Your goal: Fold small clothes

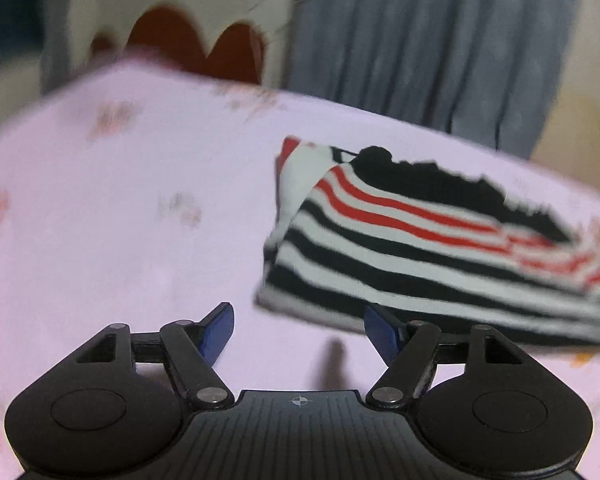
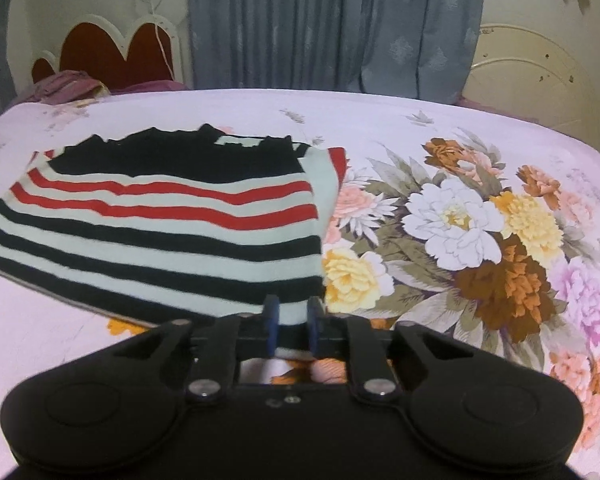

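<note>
the folded knit garment with black, white and red stripes [image 2: 160, 220] is laid flat on the pale pink floral bedsheet [image 2: 480, 216], presumably so that its layers can be squared and a further fold taken; it lies ahead and to the left of the right gripper [image 2: 293, 314], whose blue pads [image 2: 271, 312] are drawn narrow at the garment's near right corner; the striped hem appears to sit between them, so the corner is judged to be pinched, though the contact is partly hidden by the gripper body.

in the left wrist view the left gripper [image 1: 298, 330] is held wide with nothing between its jaws; the garment [image 1: 420, 240] lies ahead and to the right of it, its near left corner just beside the right-hand pad [image 1: 382, 332]; this is judged as an approach to the matching corner, not yet a grasp; the view is blurred, so actual touching cannot be told.

the garment's near hem is turned toward both grippers and its far edge is ragged with a black panel; bare sheet lies left of the left gripper and right of the right gripper, and beyond the garment as far as the grey curtain [image 2: 340, 24] and the red scalloped headboard [image 2: 112, 56], so room for lifting the hem forward is judged ample.
</note>
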The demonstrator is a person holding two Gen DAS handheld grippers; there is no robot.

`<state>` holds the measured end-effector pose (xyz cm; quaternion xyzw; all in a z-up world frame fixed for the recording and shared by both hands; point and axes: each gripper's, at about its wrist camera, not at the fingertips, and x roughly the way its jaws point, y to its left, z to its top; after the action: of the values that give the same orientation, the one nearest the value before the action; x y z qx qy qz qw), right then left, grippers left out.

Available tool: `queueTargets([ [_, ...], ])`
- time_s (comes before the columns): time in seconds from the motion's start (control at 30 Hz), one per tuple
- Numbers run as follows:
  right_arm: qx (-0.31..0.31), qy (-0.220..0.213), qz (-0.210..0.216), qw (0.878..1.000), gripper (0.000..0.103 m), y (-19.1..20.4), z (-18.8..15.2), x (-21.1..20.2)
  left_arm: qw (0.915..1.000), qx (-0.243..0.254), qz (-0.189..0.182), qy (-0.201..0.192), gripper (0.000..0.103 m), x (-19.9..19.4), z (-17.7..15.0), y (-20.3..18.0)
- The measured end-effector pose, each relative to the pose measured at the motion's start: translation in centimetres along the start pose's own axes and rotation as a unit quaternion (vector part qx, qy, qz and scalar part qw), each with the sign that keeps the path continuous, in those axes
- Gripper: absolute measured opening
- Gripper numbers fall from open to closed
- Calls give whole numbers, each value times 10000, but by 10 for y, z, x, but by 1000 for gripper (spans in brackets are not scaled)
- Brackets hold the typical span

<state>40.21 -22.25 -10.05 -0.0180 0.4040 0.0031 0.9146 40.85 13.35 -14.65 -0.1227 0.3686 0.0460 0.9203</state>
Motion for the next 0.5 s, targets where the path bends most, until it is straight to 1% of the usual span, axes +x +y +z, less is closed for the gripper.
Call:
queueTargets([
  [0.03, -5, -5, 38, 10000, 10, 2, -2, -1, 9994, -325, -136, 19, 71, -1, -5, 7],
  [0.07, -17, -5, 66, 10000, 10, 4, -3, -1, 9979, -594, -259, 37, 67, -2, -9, 12],
  [0.1, -25, -11, 103, 9999, 10, 7, -4, -2, 9954, -875, -384, 92, 57, 1, -13, 17],
  [0.13, -22, -19, 160, 9999, 10, 10, -4, -2, 9926, -1101, -479, 158, 55, 4, -15, 21],
  [0.17, -26, -23, 220, 9998, 10, 14, -3, -1, 9899, -1298, -537, 191, 55, 9, -16, 25],
  [0.33, -51, -82, 418, 9991, 9, 34, 11, 6, 9770, -2021, -680, 59, 55, 30, -16, 32],
  [0.37, -44, -93, 467, 9989, 8, 38, 15, 9, 9745, -2125, -713, 27, 55, 36, -15, 33],
  [0.5, 6, -126, 662, 9977, 8, 57, 34, 25, 9696, -2316, -779, -77, 55, 56, -3, 33],
])
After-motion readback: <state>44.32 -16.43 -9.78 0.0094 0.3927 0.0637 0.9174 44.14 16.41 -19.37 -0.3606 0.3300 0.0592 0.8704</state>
